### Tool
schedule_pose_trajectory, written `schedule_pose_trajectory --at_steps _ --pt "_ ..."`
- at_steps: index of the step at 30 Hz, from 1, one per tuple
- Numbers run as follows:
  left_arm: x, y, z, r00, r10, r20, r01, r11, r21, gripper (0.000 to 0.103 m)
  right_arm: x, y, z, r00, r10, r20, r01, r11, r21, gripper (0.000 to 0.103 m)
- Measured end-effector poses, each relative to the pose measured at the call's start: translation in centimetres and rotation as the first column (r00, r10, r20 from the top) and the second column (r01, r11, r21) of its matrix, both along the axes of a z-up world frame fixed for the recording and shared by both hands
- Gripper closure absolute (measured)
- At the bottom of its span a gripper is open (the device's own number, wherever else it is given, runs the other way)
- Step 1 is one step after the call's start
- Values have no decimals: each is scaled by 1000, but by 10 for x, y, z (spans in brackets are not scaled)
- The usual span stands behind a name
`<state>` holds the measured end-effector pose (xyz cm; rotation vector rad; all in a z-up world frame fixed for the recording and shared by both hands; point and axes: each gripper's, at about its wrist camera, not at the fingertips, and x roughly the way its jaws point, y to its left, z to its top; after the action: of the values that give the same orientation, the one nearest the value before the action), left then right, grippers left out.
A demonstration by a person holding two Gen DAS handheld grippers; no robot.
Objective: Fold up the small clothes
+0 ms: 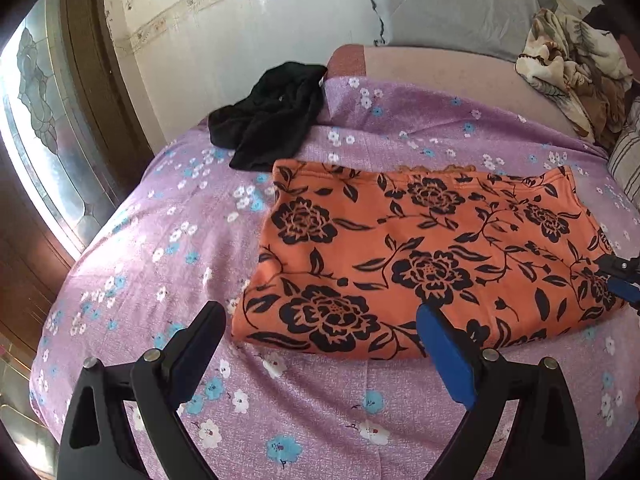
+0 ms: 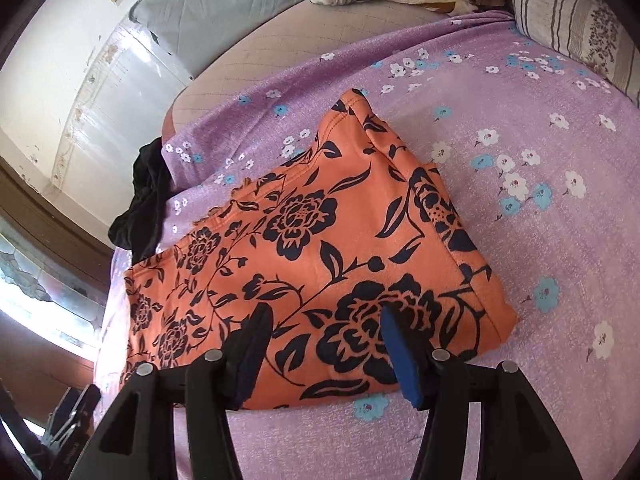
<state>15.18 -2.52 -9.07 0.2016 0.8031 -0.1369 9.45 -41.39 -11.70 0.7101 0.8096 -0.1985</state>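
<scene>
While the folded orange cloth [image 1: 420, 256] lay flat on the bed [image 1: 160, 280], the left gripper [image 1: 320, 328] hung wide open at its near-left corner, holding nothing. The right gripper [image 2: 320, 332] sat over the near edge, fingers [image 2: 396, 348] parted with cloth between them but not pinched. Soft fabric, black rose print, roughly rectangular; the sheet was purple with small flowers. Left view showed a crumpled black garment [image 1: 268, 128] fully and the right gripper's tip; right view showed a striped pillow [image 2: 572, 20].
</scene>
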Motion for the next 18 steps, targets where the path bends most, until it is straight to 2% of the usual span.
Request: schedule_pose_trajectory --at_steps 3,6,10,12,16,18 --pt "18 7 -22 988 10 -155 -23 996 -82 7 -11 0 -4 1000 10 1 -10 998 62 43" --pt "30 15 -35 973 53 -226 -81 990 -118 7 -18 -1 -9 1000 24 -2 -24 994 105 43" --pt "46 24 -47 958 110 -263 -143 984 -109 7 -19 -8 -17 1000 26 -8 -25 985 171 43" --pt "51 25 -51 957 139 -255 -165 983 -81 7 -17 -11 -19 1000 26 -6 -24 982 185 43" --pt "54 20 -47 965 164 -203 -175 984 -36 7 -15 -8 0 996 46 74 -53 994 100 43" --pt "61 18 -49 965 168 -203 -174 985 -11 7 -10 -6 6 996 48 76 -52 997 50 43"
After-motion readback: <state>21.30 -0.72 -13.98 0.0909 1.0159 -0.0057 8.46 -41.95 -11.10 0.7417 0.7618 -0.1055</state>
